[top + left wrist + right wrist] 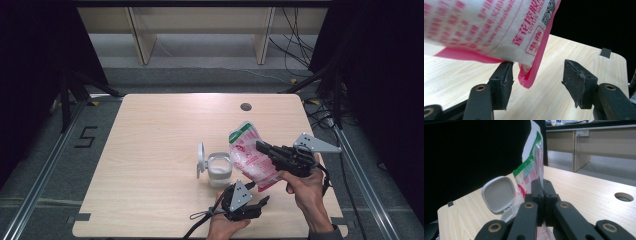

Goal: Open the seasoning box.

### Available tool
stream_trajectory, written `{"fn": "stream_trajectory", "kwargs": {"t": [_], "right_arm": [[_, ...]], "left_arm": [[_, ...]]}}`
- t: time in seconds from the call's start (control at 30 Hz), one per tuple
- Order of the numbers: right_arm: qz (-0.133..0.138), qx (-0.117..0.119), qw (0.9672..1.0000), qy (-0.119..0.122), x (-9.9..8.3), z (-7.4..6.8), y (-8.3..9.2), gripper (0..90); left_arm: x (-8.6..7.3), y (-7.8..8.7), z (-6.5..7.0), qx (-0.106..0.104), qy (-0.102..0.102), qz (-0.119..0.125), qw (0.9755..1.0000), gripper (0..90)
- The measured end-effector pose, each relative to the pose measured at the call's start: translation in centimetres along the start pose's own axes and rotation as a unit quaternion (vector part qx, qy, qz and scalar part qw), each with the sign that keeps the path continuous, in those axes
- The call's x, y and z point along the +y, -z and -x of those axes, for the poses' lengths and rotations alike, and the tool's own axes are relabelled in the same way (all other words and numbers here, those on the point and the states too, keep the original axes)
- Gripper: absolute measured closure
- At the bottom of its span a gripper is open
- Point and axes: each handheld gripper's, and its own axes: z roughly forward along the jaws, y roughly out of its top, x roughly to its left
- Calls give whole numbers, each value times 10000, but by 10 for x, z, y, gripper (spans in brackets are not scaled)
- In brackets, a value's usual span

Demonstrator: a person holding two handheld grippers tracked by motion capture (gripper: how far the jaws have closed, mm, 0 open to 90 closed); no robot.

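A white and pink plastic bag (252,157) with a green top band hangs tilted above the table's near right part. My right gripper (260,146) is shut on its side, and in the right gripper view the pads (537,188) pinch the bag's film (531,167). My left gripper (265,201) sits low, just below the bag's bottom corner. In the left gripper view my left gripper (537,82) is open, and the pink corner of the bag (527,77) hangs between the jaws beside the left pad (505,82).
A small clear jar (219,169) with white contents stands left of the bag, its grey hinged lid (200,160) flipped open. A cable hole (245,106) lies at the table's far side. Shelving and cables sit beyond the table.
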Motion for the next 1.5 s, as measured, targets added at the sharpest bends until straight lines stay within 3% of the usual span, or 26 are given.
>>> {"fn": "stream_trajectory", "kwargs": {"t": [0.03,0.1,0.17,0.23,0.27,0.3,0.43,0.47,0.5,0.53,0.57,0.6,0.73,0.77,0.9,0.93,1.03,1.13,1.23,1.27,1.3,1.37,1.43,1.47,1.5], "right_arm": [[50,16,10000,6,-1,1,0,900],[41,-27,9999,100,-1,4,1,900],[31,-35,9999,-96,-4,3,2,900],[8,-41,10000,20,-5,7,3,900],[13,-40,9999,-115,-6,6,4,900],[1,-28,10000,36,-7,10,3,900],[-4,-113,9999,4,-13,15,5,900],[-44,-124,9998,-179,-16,14,5,900],[-17,-132,9999,-71,-17,17,5,900],[-7,-149,9998,-139,-20,18,5,900],[-104,-249,9996,-1,-21,21,7,900],[-150,-264,9993,-205,-24,20,8,900],[-207,-338,9990,-193,-35,28,9,900],[-164,-367,9988,-287,-37,29,11,900],[-104,-436,9990,-56,-37,32,20,900],[-162,-410,9988,-217,-38,31,22,900],[-185,-451,9987,-130,-39,33,30,900],[-285,-369,9987,-208,-40,33,38,900],[-321,-535,9981,12,-40,38,43,900],[-359,-561,9976,-165,-40,36,45,900],[-269,-565,9980,-111,-42,38,45,900],[-337,-663,9972,107,-42,42,46,900],[-398,-782,9960,167,-42,43,48,900],[-430,-797,9958,94,-42,43,49,900],[-415,-804,9959,41,-44,43,49,900]], "left_arm": [[-1,1,-1,-51,11,39,10000,394],[-2,6,-2,60,118,56,9999,391],[-4,10,-4,133,126,106,9998,391],[-4,14,-6,109,189,76,9997,385],[-4,18,-7,148,154,40,9998,383],[-4,20,-8,146,129,67,9998,383],[-2,29,-10,157,69,35,9998,382],[-3,31,-10,143,52,11,9999,382],[-3,33,-10,144,37,8,9999,383],[-4,35,-10,164,47,-4,9999,383],[-5,37,-10,143,71,32,9999,383],[-5,39,-11,168,36,-46,9998,383],[-5,45,-13,200,27,-23,9998,383],[-5,46,-14,196,57,28,9998,383],[-5,51,-18,293,71,54,9995,381],[-5,52,-19,280,87,47,9996,381],[-5,55,-21,329,118,48,9994,380],[-6,57,-23,389,124,83,9991,377],[-6,58,-25,417,134,137,9989,375],[-6,59,-25,436,134,92,9989,375],[-6,60,-25,431,147,96,9989,375],[-6,59,-25,427,146,121,9989,375],[-6,58,-25,411,135,95,9990,375],[-5,59,-27,372,-33,57,9993,376],[-6,58,-25,383,106,57,9992,376]]}}
